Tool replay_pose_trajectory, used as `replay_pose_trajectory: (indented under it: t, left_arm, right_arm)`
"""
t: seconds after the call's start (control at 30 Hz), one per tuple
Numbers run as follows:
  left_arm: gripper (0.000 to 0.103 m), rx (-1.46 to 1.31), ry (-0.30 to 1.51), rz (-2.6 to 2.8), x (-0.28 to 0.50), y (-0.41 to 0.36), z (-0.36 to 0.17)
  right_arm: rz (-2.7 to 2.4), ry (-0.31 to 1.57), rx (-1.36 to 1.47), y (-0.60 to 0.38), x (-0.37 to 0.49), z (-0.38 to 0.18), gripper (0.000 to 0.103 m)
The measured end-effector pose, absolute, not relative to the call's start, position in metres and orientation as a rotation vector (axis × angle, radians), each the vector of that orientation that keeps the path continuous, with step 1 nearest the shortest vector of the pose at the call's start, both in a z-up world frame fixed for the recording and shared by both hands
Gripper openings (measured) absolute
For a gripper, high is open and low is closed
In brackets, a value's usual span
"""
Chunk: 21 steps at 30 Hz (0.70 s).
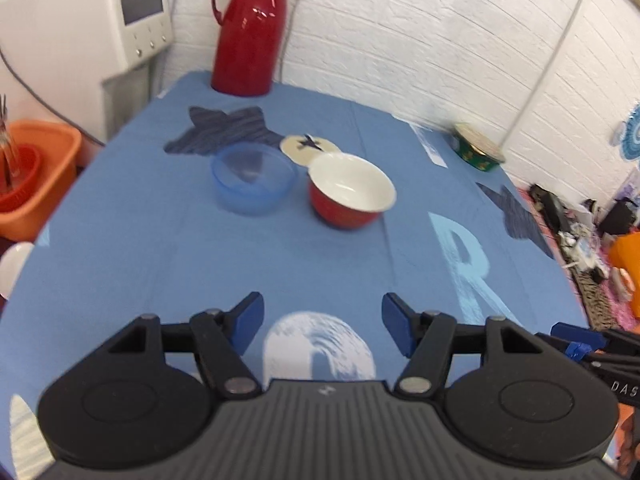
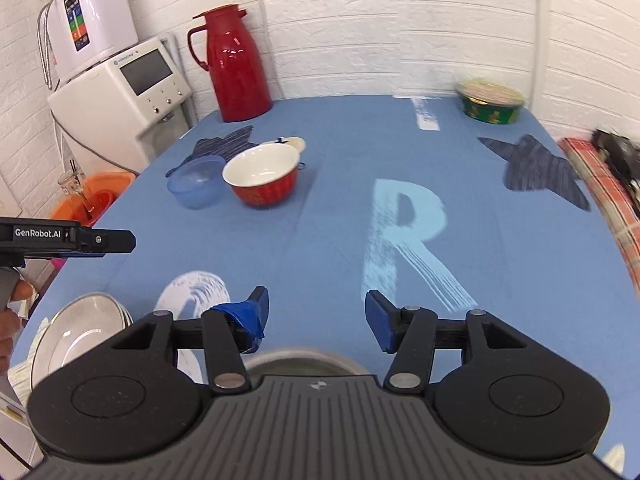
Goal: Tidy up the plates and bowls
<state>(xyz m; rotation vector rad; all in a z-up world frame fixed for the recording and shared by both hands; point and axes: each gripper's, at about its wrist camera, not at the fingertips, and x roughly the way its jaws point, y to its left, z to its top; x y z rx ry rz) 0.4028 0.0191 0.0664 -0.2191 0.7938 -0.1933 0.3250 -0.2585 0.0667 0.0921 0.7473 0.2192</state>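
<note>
Both of my hand-held grippers hang over the near part of the table [image 1: 140, 248], jaws spread wide, nothing between them: left hand-held gripper [image 1: 322, 326], right hand-held gripper [image 2: 316, 316]. The right one has blue tape wrapped on its left finger.

Readable text: "GenRobot.AI" on the side of the left unit as seen from the right wrist view; "DAS" partly visible on the right unit at the edge of the left wrist view. A big pale "R" [image 2: 408, 240] is printed on the blue cloth, with dark star patches [image 2: 536, 168] too. Brand on the white appliance [image 2: 132, 84] is too small to read.

Task items: red bowl with white inside [image 1: 350, 190] and translucent blue bowl [image 1: 252, 178] sit just beside each other toward the far left of the table, a small cream disc [image 1: 308, 148] behind them. Red thermos jug [image 1: 250, 28] at the far left corner, green patterned tin [image 1: 478, 152] at the far right edge.

Only the right wrist view shows the stacked white plates [image 2: 76, 340] at the near left edge, a grey-rimmed dish [image 2: 304, 364] under the right hand-held gripper, a person's hand [image 2: 12, 312], and the white unit with a coloured panel [image 2: 92, 20]. Only the left wrist view shows floor clutter off the right edge. An orange basin [image 1: 36, 176] stands off the table's left edge.
</note>
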Motion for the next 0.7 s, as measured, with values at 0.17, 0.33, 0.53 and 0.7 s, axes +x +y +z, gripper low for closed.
replay_pose_trajectory:
  t: [0.17,0.33,0.53,0.7]
  left_arm:
    - [0.065,-0.189,0.807,-0.182,0.431,0.020,0.060]
    - [0.065,-0.182,0.825,-0.186,0.463,0.019,0.053]
    - [0.065,-0.171,0.849,-0.183,0.504,0.016,0.037]
    - [0.065,-0.175,0.896,-0.179,0.535,0.011,0.018]
  right_arm:
    - [0.270,0.810,0.103,-0.242,0.383,0.067,0.039]
    - [0.260,0.908,0.123,-0.230,0.439,0.060,0.040]
    - [0.263,0.946,0.073,-0.220,0.491,0.043,0.040]
    - [0.284,0.976,0.104,-0.219,0.527,0.026,0.040]
